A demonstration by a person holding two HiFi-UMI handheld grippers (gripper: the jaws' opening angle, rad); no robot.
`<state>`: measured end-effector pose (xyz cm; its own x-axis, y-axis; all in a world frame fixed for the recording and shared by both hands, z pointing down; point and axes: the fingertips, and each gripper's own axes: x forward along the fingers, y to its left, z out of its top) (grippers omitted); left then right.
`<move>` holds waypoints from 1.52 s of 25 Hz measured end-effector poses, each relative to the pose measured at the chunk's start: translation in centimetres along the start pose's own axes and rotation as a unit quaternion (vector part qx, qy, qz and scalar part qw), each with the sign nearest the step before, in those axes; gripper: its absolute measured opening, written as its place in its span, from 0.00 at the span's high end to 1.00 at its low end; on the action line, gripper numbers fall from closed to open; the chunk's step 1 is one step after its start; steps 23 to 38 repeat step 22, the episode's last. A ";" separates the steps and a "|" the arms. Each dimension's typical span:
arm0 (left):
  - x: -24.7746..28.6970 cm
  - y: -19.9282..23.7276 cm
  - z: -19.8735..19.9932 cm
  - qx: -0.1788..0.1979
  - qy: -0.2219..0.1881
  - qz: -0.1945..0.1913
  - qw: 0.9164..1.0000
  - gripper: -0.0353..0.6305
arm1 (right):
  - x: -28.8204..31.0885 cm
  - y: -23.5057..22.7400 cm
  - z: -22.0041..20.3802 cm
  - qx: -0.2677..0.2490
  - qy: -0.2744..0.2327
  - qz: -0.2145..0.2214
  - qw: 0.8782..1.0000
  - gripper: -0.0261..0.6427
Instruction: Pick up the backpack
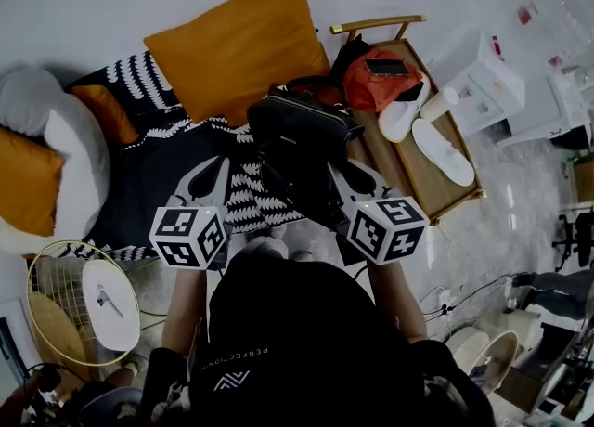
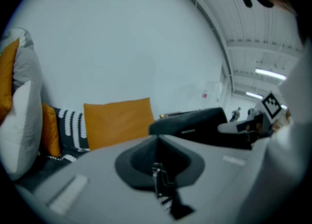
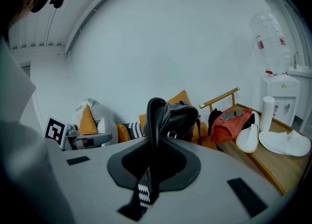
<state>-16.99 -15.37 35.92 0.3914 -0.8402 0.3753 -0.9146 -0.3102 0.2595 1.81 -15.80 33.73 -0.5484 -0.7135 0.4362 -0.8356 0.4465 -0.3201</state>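
Though R fingers (image 3: 181,162) pinch backpack (image 1: 299,121) strap (image 3: 155,121), L fingers (image 2: 186,161) catch unclear

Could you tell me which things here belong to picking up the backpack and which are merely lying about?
Job: backpack; its strap; left gripper; right gripper.
Lying about: orange cushion; white slippers; red bag; phone; patterned blanket; wire basket.

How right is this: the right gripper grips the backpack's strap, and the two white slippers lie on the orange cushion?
Not quite. The slippers lie on the wooden bench, not on the orange cushion; the head view shows it. The right gripper does grip the backpack's strap.
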 end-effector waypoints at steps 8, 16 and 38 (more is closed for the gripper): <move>0.1 -0.3 0.1 0.005 0.002 -0.001 1.000 0.92 | -0.1 0.2 0.1 -0.002 0.004 0.007 1.000 0.92; 0.6 -0.6 0.0 0.006 0.007 0.000 1.000 0.92 | 0.1 -0.1 -0.4 0.003 0.016 0.014 1.000 0.92; 0.8 -0.6 0.0 0.007 0.011 0.001 1.000 0.92 | 0.2 -0.3 -0.7 0.006 0.021 0.015 1.000 0.92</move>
